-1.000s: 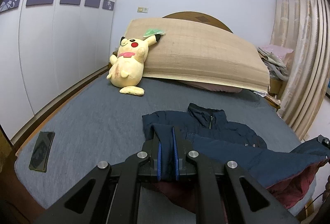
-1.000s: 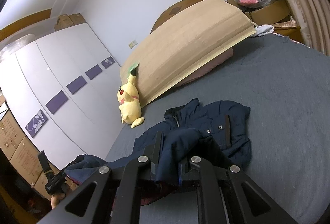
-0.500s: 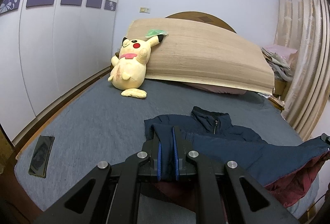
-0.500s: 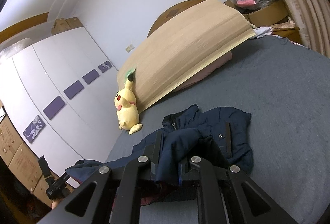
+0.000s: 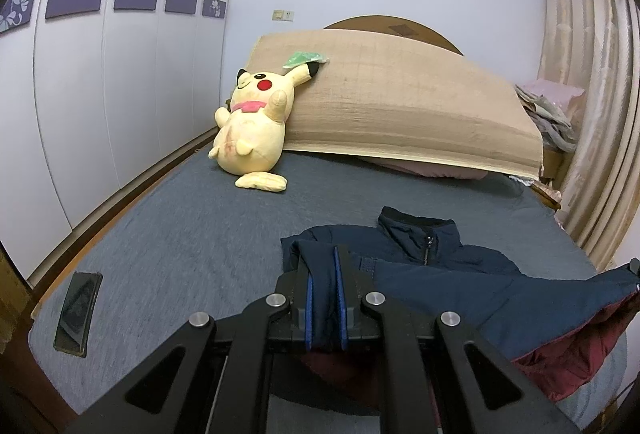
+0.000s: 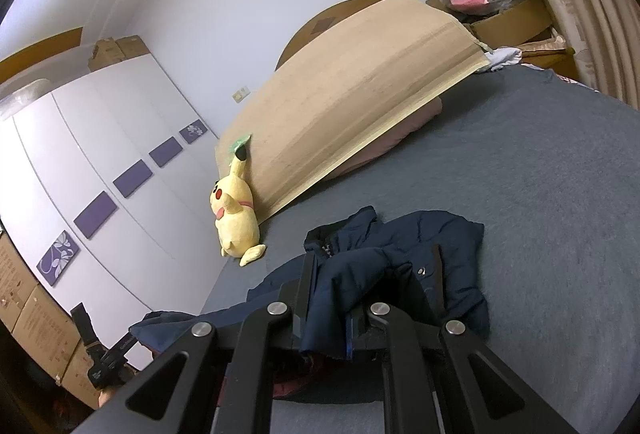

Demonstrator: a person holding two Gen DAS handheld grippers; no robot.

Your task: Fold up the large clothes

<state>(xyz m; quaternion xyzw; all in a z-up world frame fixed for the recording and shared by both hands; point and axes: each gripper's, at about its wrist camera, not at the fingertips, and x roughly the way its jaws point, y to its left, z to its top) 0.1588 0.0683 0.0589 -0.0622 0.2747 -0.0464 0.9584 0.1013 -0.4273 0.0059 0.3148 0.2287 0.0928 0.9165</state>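
Bedroom: white wardrobe [image 5: 120, 82] on one wall, curtains [image 5: 592, 106] opposite. Grey bed [image 5: 192, 234], tan mat [image 5: 400, 106] propped at its head, plush [image 5: 252, 130] against it, phone [image 5: 78, 308] near foot corner. Navy jacket [image 5: 440, 266] on bed's near part. Left hand-held gripper [image 5: 324, 294] and right hand-held gripper [image 6: 344, 314] both clenched on jacket fabric, angled down.
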